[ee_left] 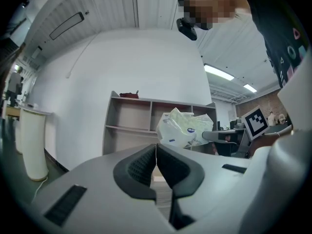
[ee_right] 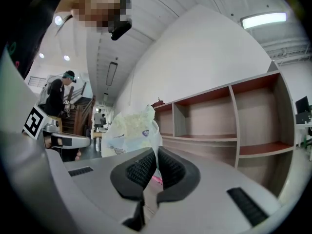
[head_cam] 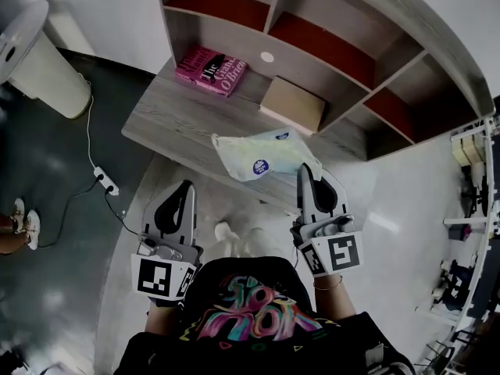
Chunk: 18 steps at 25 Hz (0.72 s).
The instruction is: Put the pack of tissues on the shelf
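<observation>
A wooden shelf unit (head_cam: 234, 39) with red-lined compartments stands against a white wall (ee_left: 122, 62); the floor (head_cam: 47, 162) is dark, and strip lights (ee_right: 265, 19) glow overhead.

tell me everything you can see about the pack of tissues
The pack of tissues is a soft, crinkled bundle in pale, greenish-white plastic film. It has a round dark blue label and small print too fine to read. It seems to hang clear of the desk, in front of the shelf unit. The right gripper holds it, jaws shut on a thin edge of the film. Nothing else appears to touch it.
</observation>
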Motion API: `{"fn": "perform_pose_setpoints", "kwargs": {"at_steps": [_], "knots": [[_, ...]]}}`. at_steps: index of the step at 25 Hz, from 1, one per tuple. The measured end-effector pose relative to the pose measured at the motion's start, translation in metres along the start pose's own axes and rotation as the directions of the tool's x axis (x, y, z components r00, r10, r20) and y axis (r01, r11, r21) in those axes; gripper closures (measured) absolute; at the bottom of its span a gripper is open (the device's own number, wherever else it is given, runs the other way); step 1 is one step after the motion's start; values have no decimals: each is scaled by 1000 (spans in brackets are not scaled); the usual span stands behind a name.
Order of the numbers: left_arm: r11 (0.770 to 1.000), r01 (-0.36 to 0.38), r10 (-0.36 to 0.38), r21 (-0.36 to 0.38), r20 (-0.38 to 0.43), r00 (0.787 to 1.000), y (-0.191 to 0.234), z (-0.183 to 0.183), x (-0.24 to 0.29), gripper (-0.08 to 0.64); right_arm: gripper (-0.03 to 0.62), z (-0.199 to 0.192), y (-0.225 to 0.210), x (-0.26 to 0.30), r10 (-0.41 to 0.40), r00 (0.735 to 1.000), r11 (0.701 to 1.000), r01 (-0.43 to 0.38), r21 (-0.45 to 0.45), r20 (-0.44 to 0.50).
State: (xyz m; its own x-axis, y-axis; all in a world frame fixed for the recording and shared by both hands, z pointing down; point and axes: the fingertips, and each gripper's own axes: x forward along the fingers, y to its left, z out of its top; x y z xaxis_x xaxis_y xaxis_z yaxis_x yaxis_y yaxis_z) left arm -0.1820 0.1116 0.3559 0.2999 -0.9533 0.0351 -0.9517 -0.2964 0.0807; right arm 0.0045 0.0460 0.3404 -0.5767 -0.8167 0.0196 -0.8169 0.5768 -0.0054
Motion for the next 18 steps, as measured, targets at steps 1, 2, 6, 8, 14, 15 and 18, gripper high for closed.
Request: {"fn": "perform_pose_setpoints", "kwargs": {"at_steps": [1, 2, 6, 8, 14, 15, 18], "knots": [[1000, 13, -14, -10, -3, 1000, 0, -3, 5, 535, 574, -2, -3, 3, -11, 1000, 1000, 11, -3, -6], [999, 26, -26, -20, -5, 1000, -1, -6, 10, 535, 574, -3, -7, 5, -23, 1000, 1000, 23, -6, -11], [998, 57, -58, -38, -20, 998, -1, -14, 29, 535, 574, -8, -25, 16, -72, 997, 997, 72, -2, -20], [997, 65, -66, -34, -20, 998, 1, -16, 40, 535, 574, -12, -34, 21, -88, 996, 996, 88, 1, -22], [997, 79, -79, -10, -7, 997, 5, -5, 84, 535, 574, -5, -74, 45, -127, 992, 992, 127, 5, 5], [996, 85, -85, -5, -3, 996, 6, -2, 95, 535, 574, -3, -81, 50, -135, 991, 991, 135, 6, 11], [994, 109, -109, 6, 7, 994, 9, 7, 131, 535, 574, 4, -105, 71, -152, 988, 988, 152, 5, 27]]}}
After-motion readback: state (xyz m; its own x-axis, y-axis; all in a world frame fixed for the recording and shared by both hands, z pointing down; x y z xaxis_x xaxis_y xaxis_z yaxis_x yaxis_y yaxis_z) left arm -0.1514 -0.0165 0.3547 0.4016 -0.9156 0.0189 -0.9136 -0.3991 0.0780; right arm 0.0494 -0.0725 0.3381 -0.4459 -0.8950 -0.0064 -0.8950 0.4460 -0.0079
